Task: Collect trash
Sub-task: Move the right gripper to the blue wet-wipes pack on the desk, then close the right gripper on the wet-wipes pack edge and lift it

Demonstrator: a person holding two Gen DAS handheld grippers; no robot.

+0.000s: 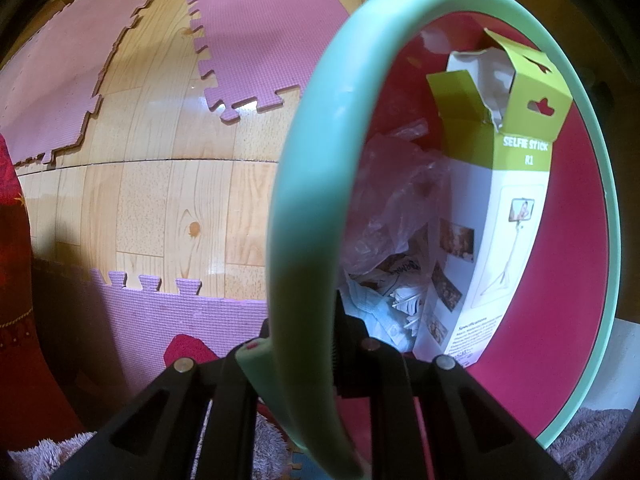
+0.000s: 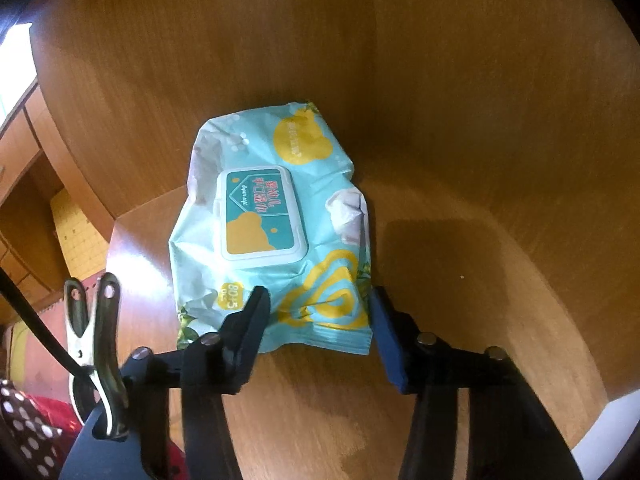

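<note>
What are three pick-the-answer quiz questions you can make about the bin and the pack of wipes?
1. Where does the pack of wipes lie?
A. on a wooden surface
B. inside the bin
C. on the pink mat

2. What colour is the rim of the bin?
A. black
B. mint green
C. yellow

3. How does the left gripper stand?
A. wide open over the floor
B. shut on the bin's rim
C. shut on the selfie stick box

Answers:
1. A, the pack rests on the brown wooden surface, its near end between the right gripper's jaws.
2. B, the ring round the red bin is mint green.
3. B, the jaws clamp the rim, while the selfie stick box stands inside the bin.
</note>
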